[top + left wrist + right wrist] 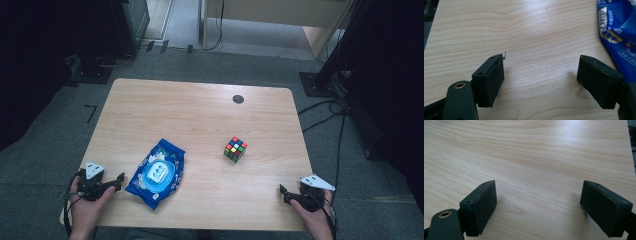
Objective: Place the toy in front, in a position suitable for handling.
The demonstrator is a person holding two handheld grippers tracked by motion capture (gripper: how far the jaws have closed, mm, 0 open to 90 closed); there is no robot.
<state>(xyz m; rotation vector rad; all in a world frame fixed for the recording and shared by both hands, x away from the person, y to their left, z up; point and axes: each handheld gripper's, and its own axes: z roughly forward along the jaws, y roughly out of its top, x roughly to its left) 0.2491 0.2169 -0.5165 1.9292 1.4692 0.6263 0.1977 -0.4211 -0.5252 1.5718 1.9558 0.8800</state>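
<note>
On the pale wood surface (200, 125) two things lie apart: a blue wipes pack (156, 173) on the near left and a colour cube (235, 149) right of centre, with a small dark disc (238, 99) near the far edge. Both hands rest at the near corners, so the work reads as not yet begun: a start pose, nothing lifted.

Left gripper (117, 181) sits low at the near left corner, its tips aimed toward the pack and close beside its near left edge. In the left gripper view its fingers (489, 80) stand wide with bare wood between them; the pack's blue wrapper (616, 32) comes in at the upper right, just past the right-hand finger. Nothing held.

Right gripper (286, 195) lies at the near right corner, pointing inward. Its fingers (479, 206) are likewise spread wide over bare wood, empty. The cube is well apart from it, farther in and to the left.

Judgement: the pack is the nearest thing to either hand, so the likely next move is a short slide of the left gripper to straddle it. The pack is flat and soft; a grip across an edge or a raised fold would seat better than one across the full width.

Room: open wood between pack and cube, and a broad bare far half. Both hands sit near the surface's front edge, and the pack's near corner is close to it too.
</note>
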